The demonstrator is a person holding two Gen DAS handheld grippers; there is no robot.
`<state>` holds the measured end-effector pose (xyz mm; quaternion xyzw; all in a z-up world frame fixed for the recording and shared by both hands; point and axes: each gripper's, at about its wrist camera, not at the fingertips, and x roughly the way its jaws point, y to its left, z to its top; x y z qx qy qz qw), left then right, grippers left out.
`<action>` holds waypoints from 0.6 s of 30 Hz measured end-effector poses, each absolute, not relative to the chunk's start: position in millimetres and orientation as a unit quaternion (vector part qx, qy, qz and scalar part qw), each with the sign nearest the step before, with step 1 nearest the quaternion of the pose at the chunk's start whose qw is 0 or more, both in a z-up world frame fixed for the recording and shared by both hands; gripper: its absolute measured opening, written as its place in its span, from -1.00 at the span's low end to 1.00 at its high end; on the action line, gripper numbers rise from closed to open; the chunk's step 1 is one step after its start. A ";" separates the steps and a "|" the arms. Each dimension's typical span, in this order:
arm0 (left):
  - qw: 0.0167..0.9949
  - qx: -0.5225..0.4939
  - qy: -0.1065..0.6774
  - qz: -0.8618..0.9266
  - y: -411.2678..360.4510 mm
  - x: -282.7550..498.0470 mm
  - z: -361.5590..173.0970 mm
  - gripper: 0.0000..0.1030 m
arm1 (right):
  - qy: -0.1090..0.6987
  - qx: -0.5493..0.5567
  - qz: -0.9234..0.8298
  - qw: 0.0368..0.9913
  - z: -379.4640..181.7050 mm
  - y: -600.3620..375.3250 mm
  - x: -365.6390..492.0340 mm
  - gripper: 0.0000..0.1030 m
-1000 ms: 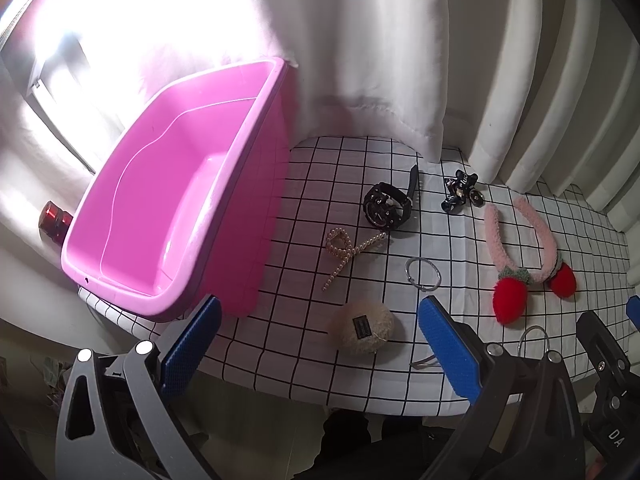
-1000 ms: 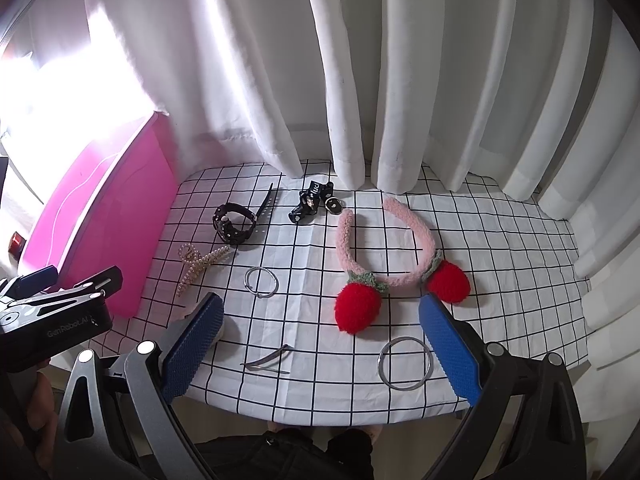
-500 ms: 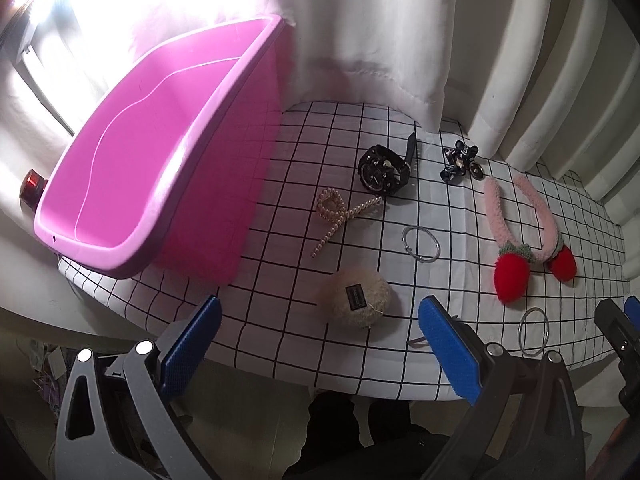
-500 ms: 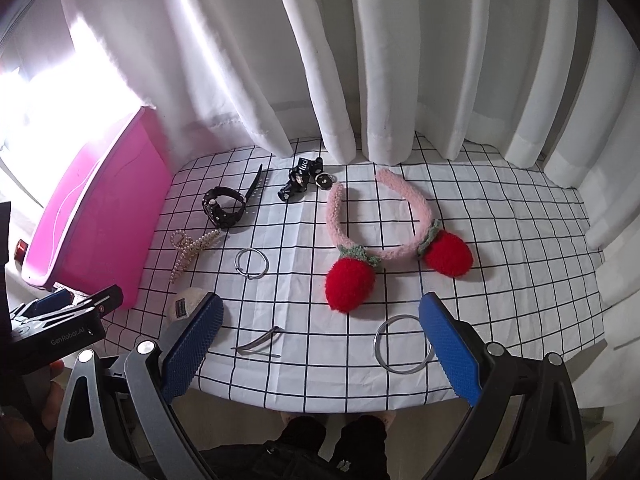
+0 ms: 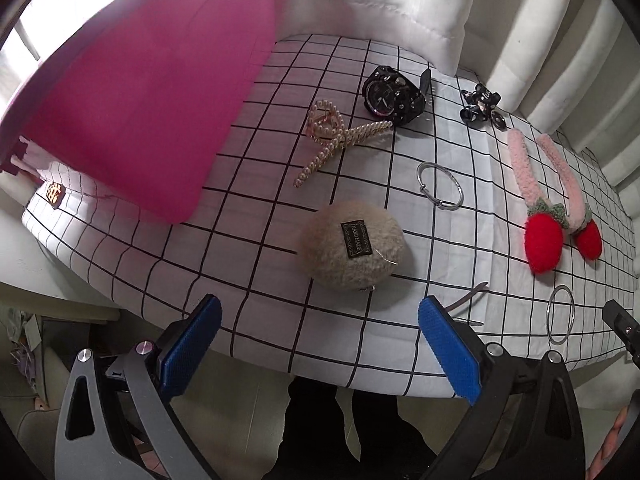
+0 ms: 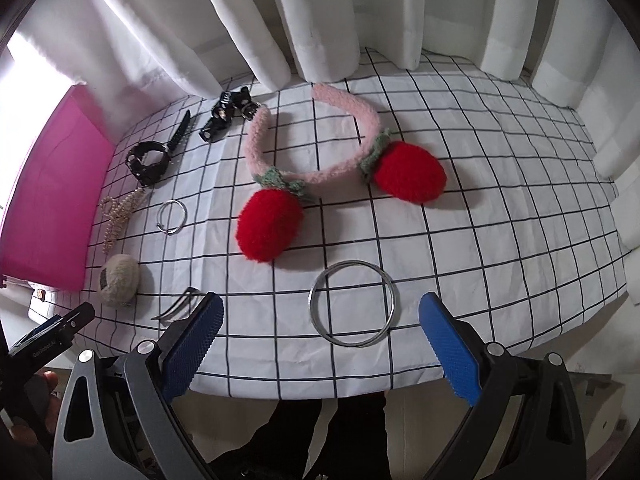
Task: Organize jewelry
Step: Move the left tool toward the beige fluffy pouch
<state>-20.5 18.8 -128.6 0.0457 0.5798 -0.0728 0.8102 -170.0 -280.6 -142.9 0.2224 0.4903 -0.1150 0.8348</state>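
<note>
The beige fluffy hair clip (image 5: 354, 245) lies on the checked cloth (image 5: 248, 184) near its front edge, just ahead of the left gripper (image 5: 320, 344), whose jaws stand wide and empty. To its left sits the pink bin (image 5: 152, 92); the silver bangle (image 6: 354, 303) lies at the near edge just before the right gripper (image 6: 320, 344), also wide open.

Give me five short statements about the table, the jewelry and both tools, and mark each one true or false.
1. Both the left tool and the right tool are open and hold nothing. True.
2. The large silver ring bangle lies on the checked tablecloth directly ahead of the right tool. True.
3. The beige fluffy pom-pom with a black label sits inside the pink plastic bin. False: it rests on the cloth beside the bin.
4. The pink fuzzy headband with two red strawberries hangs from the white curtain. False: it lies flat on the cloth.
5. The black wristwatch is clamped in the left tool. False: it lies on the cloth, away from the tool.
</note>
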 end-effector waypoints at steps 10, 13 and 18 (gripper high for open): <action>0.817 0.051 0.571 -0.069 12.1 -11.9 -153.9 0.88 | 0.509 0.209 -0.102 0.828 -194.2 -277.5 -168.2 0.82; 0.817 0.060 0.570 -0.070 7.3 -8.3 -160.5 0.88 | 0.511 0.204 -0.101 0.829 -199.8 -276.7 -166.4 0.82; 0.812 0.060 0.575 -0.075 1.0 -0.7 -173.6 0.88 | 0.513 0.199 -0.108 0.828 -206.5 -276.8 -163.5 0.82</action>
